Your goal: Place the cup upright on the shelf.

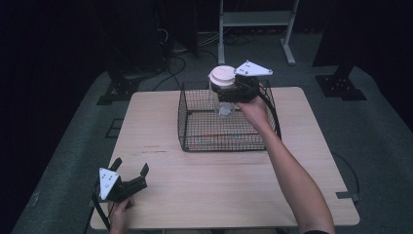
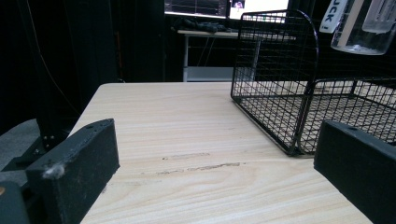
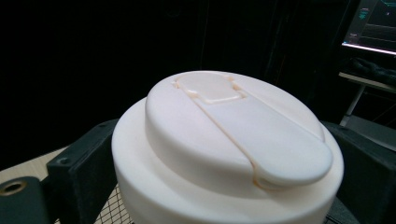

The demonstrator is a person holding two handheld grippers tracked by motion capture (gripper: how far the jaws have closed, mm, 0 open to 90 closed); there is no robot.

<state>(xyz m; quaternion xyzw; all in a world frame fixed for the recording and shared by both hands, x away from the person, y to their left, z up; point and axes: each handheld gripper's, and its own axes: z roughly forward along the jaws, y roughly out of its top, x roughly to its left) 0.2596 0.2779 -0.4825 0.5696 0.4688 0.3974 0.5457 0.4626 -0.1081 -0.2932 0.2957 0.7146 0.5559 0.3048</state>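
- Nearest, my left gripper (image 1: 130, 172) rests low at the near left corner of the desk (image 1: 195, 195), fingers (image 2: 74, 163) spread, nothing between them.
- Mid-desk: bare wood between that gripper and the wire basket (image 1: 195, 141).
- Farther out, my right gripper (image 1: 233, 89) holds the clear jar (image 1: 221, 100) by its white lid (image 1: 221, 76), fingers (image 3: 79, 163) pinching either side of the lid.
- Jar hangs above the basket's far part, its base off the basket floor as far as I can judge.
- Progress, my reading: jar grasped and carried; whether it goes in or comes out I cannot tell. Setting down and release are left.
- Right gripper view gives the lid's flip tab (image 3: 210, 88); left gripper view gives the jar's clear base (image 2: 359, 42) raised over the basket rim (image 2: 280, 16).
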